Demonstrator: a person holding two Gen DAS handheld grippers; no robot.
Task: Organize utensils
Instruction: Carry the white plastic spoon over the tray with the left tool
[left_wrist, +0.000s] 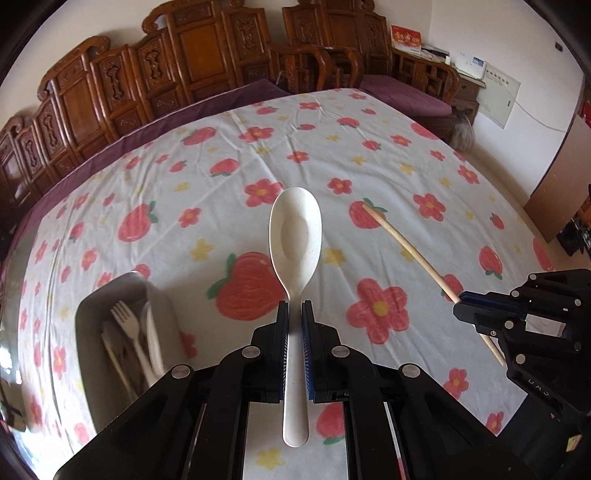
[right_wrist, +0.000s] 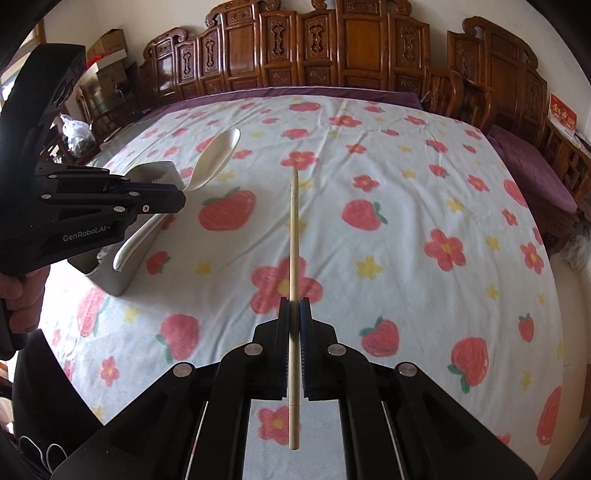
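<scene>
My left gripper (left_wrist: 294, 308) is shut on a white plastic spoon (left_wrist: 294, 236), held above the table with its bowl pointing forward. The spoon (right_wrist: 216, 157) and the left gripper (right_wrist: 177, 201) also show in the right wrist view. My right gripper (right_wrist: 294, 304) is shut on a single wooden chopstick (right_wrist: 293, 236), held above the cloth. The right gripper (left_wrist: 461, 304) and the chopstick (left_wrist: 406, 247) also show at the right of the left wrist view. A grey utensil bin (left_wrist: 92, 317) stands at lower left, holding a white fork (left_wrist: 127, 321) and other white utensils.
The table carries a white cloth with strawberries and flowers (right_wrist: 406, 192). The grey bin (right_wrist: 110, 280) sits near its left edge. Carved wooden chairs (right_wrist: 332, 51) line the far side, and a purple-cushioned bench (left_wrist: 406, 92) stands at the right.
</scene>
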